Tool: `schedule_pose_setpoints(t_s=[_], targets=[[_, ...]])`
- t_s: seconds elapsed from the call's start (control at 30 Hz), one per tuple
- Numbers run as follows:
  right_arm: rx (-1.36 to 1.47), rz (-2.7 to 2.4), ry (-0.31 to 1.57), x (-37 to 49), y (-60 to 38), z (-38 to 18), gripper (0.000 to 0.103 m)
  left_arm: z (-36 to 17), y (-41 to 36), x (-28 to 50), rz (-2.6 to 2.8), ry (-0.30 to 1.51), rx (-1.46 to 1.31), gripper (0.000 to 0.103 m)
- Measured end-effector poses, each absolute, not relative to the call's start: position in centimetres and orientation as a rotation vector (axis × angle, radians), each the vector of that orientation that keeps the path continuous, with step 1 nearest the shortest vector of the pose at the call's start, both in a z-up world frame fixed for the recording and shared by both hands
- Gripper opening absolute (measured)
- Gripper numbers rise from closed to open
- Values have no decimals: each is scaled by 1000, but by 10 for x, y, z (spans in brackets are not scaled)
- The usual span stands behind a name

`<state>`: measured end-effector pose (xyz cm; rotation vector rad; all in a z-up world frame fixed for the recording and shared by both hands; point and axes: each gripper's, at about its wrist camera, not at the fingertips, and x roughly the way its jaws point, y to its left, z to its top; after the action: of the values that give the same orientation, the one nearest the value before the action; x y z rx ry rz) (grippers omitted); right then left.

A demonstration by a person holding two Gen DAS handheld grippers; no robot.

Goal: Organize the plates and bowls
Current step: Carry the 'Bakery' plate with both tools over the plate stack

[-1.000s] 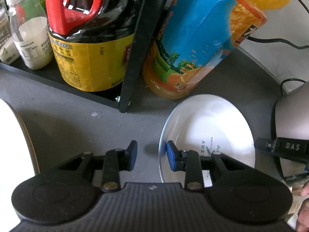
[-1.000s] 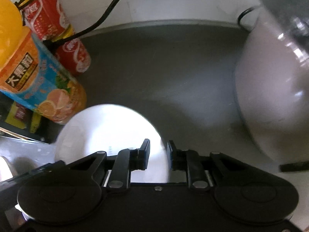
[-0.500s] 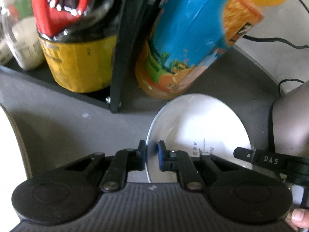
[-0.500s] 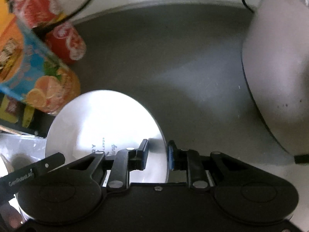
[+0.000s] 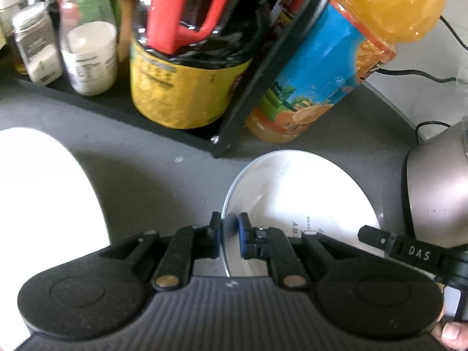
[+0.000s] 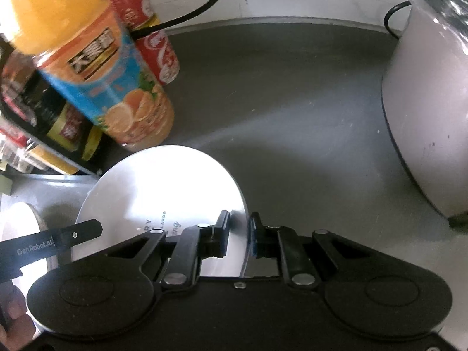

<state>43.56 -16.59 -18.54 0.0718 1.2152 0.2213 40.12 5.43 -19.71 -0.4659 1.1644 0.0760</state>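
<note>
A white bowl (image 5: 301,201) with grey lettering sits between my two grippers, above the grey counter. My left gripper (image 5: 228,231) is shut on the bowl's left rim. My right gripper (image 6: 238,234) straddles the bowl's right rim (image 6: 163,193), its blue-padded jaws a little apart with the rim between them. A second white dish (image 5: 44,193) lies at the left, and its edge also shows in the right wrist view (image 6: 20,219).
A black rack (image 5: 248,87) holds a dark sauce jug (image 5: 187,67) and white jars (image 5: 87,55). An orange juice bottle (image 5: 330,67) and red cans (image 6: 149,38) stand behind the bowl. A grey rice cooker (image 6: 430,111) stands on the right, with black cables behind.
My left gripper closed from open onto the bowl's left rim. The bowl has come up and nearer in both views. The right jaws stay around the right rim.
</note>
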Motion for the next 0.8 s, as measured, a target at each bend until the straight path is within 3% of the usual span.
schedule_pose_setpoints(t_s=[0.8], targets=[[108, 359, 1138, 377, -90, -136, 10, -153, 153, 334, 133, 1106, -525, 10]])
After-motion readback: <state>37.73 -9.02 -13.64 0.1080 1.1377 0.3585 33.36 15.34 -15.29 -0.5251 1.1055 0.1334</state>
